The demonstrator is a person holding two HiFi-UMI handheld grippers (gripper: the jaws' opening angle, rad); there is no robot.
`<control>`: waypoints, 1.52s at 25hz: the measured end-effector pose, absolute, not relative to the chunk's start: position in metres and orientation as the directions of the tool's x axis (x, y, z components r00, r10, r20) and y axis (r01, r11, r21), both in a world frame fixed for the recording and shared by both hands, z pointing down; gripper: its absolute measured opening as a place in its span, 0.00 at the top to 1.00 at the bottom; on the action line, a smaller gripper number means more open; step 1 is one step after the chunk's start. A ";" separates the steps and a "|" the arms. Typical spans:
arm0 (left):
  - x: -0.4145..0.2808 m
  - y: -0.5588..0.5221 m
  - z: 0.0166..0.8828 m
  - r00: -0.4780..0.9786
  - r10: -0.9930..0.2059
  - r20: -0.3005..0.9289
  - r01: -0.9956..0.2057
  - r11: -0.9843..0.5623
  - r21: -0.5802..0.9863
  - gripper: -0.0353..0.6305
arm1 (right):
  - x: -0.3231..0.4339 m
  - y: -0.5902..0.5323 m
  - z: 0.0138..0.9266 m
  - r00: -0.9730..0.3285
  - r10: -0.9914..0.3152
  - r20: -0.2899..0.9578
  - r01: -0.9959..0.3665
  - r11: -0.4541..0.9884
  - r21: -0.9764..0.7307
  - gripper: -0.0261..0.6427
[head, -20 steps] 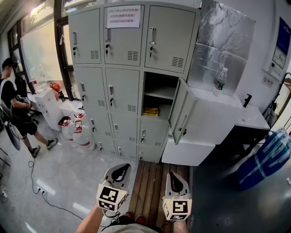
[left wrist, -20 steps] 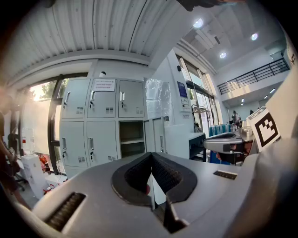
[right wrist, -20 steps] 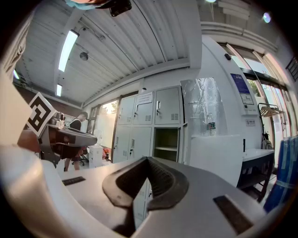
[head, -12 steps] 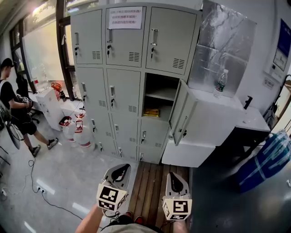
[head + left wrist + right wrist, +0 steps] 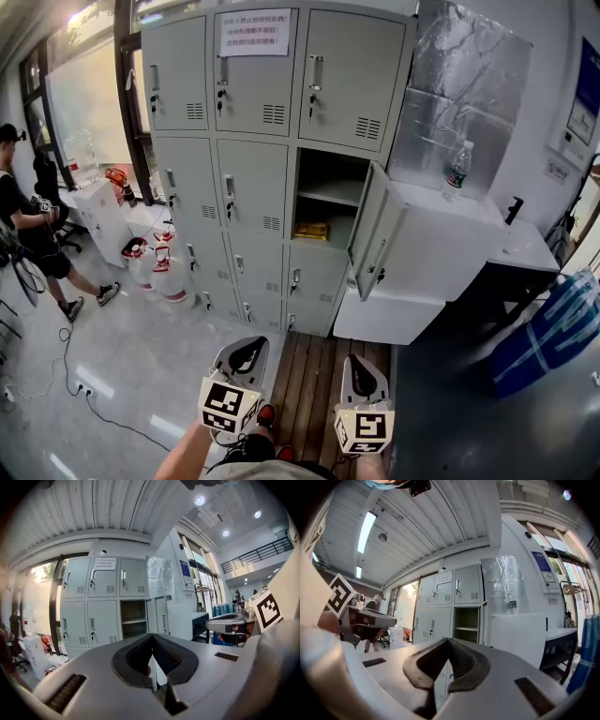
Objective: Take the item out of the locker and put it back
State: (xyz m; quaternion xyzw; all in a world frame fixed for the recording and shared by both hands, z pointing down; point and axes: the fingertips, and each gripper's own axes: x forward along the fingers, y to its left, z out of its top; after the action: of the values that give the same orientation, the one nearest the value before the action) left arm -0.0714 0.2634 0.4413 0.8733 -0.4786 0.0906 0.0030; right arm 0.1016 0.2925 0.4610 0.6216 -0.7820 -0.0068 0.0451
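Observation:
A bank of grey lockers (image 5: 253,159) stands ahead. One compartment (image 5: 328,202) is open, its door (image 5: 373,230) swung out to the right. A yellow item (image 5: 311,230) lies on that compartment's lower level, under a shelf. My left gripper (image 5: 249,345) and right gripper (image 5: 360,362) are held low, well short of the lockers, over a strip of wooden flooring. Both are shut with nothing between the jaws. The left gripper (image 5: 152,634) points toward the open compartment (image 5: 133,623). The right gripper (image 5: 447,639) also faces the open compartment (image 5: 465,620).
A white cabinet (image 5: 441,248) right of the lockers carries a water bottle (image 5: 455,169). Water jugs (image 5: 155,267) stand on the floor at the left, near a person (image 5: 28,225). Cables (image 5: 66,375) trail over the floor. A blue bag (image 5: 553,328) lies at the right.
Both grippers stay where they were, shut. The person at the left has shifted slightly leftward, and a red shoe now shows beside the left gripper at the bottom.

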 end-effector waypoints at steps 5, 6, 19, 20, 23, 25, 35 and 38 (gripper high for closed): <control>-0.067 0.239 0.445 0.521 -0.836 0.169 -0.838 -0.539 -0.082 0.91 | 0.107 0.268 0.467 -0.222 -0.972 0.081 -0.972 0.227 0.059 0.93; -0.066 0.232 0.445 0.521 -0.836 0.170 -0.838 -0.539 -0.082 0.91 | 0.108 0.261 0.468 -0.222 -0.972 0.082 -0.972 0.227 0.059 0.93; -0.060 0.090 0.454 0.530 -0.825 0.194 -0.833 -0.550 -0.060 0.91 | 0.107 0.120 0.470 -0.229 -0.968 0.101 -0.970 0.235 0.059 0.94; -0.059 0.077 0.455 0.534 -0.822 0.198 -0.831 -0.554 -0.058 0.91 | 0.107 0.106 0.470 -0.226 -0.969 0.104 -0.971 0.233 0.059 0.93; -0.056 0.038 0.459 0.545 -0.810 0.216 -0.822 -0.567 -0.053 0.91 | 0.107 0.067 0.471 -0.218 -0.969 0.114 -0.973 0.225 0.051 0.94; -0.055 0.013 0.461 0.553 -0.802 0.228 -0.816 -0.576 -0.047 0.91 | 0.106 0.042 0.472 -0.215 -0.969 0.125 -0.974 0.222 0.049 0.93; -0.051 -0.101 0.474 0.581 -0.769 0.265 -0.793 -0.609 -0.028 0.91 | 0.102 -0.074 0.485 -0.200 -0.967 0.158 -0.977 0.209 0.046 0.93; -0.053 -0.129 0.483 0.585 -0.761 0.281 -0.788 -0.615 -0.022 0.91 | 0.101 -0.104 0.490 -0.192 -0.967 0.169 -0.979 0.201 0.042 0.93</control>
State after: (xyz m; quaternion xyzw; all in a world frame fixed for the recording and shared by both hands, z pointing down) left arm -0.0528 -0.1292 0.4825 0.8887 -0.4357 0.1323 0.0526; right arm 0.1010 -0.1038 0.4900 0.6308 -0.7710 0.0374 0.0789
